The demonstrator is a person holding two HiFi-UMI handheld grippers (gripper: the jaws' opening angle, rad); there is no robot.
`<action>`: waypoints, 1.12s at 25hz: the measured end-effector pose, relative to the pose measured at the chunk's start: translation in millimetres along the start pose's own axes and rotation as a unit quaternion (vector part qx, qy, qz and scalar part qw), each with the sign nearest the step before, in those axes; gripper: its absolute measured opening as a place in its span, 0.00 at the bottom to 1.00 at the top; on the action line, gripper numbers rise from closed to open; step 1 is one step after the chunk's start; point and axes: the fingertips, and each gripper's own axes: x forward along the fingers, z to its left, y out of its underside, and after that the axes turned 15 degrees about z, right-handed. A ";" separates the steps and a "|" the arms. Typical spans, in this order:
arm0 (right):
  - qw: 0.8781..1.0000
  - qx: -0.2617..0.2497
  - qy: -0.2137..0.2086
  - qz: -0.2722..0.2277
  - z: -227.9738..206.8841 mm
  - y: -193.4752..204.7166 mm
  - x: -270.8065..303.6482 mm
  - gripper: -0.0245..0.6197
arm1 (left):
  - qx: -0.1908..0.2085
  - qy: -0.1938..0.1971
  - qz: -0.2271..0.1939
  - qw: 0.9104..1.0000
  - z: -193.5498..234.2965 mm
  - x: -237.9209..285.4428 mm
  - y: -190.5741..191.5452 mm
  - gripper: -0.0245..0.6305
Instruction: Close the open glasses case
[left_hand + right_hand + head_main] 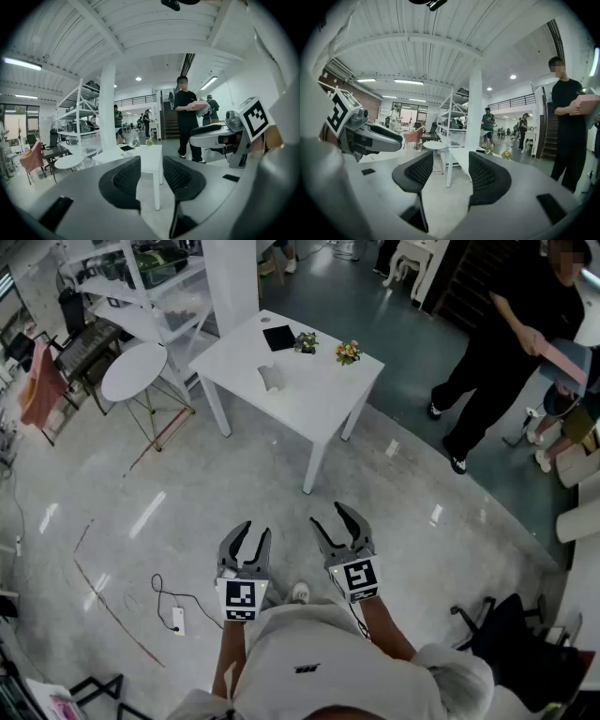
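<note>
Jaws: left gripper (256,528) and right gripper (327,513) both wide apart, nothing between; I carry them low, ready
Case: probably the white case (271,378) on the table (319,395), well ahead; I'm not near it

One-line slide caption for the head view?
Open, empty left gripper and right gripper held over the floor, short of the white table.

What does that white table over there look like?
The white square table stands on the glossy grey floor on slim straight legs; three show. Its top looks smooth. On it sit a flat black rectangle, two small flower bunches and a small pale object, perhaps the glasses case. Nothing else touches it.
</note>
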 end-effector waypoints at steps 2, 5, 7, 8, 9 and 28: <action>1.000 0.003 -0.002 -0.004 0.8 0.0 0.6 0.41 | -0.001 0.000 0.000 1.000 -1.9 0.6 1.0 0.29; 1.000 0.008 -0.006 -0.004 1.1 0.2 5.9 0.41 | -0.001 0.001 -0.003 1.000 -2.1 4.0 -0.6 0.29; 1.000 0.009 -0.009 -0.002 1.8 -1.0 12.5 0.41 | -0.001 0.001 -0.005 1.000 1.5 8.5 -3.6 0.29; 1.000 0.010 -0.010 -0.001 2.1 -2.3 16.5 0.41 | -0.001 0.002 -0.005 1.000 4.6 11.6 -5.4 0.29; 1.000 0.010 -0.010 0.000 1.9 -3.6 21.0 0.41 | -0.002 0.002 -0.006 1.000 8.1 15.4 -7.0 0.29; 0.999 0.034 0.032 0.025 -26.6 -52.5 149.7 0.40 | 0.023 0.054 -0.006 0.998 116.0 125.4 -48.4 0.28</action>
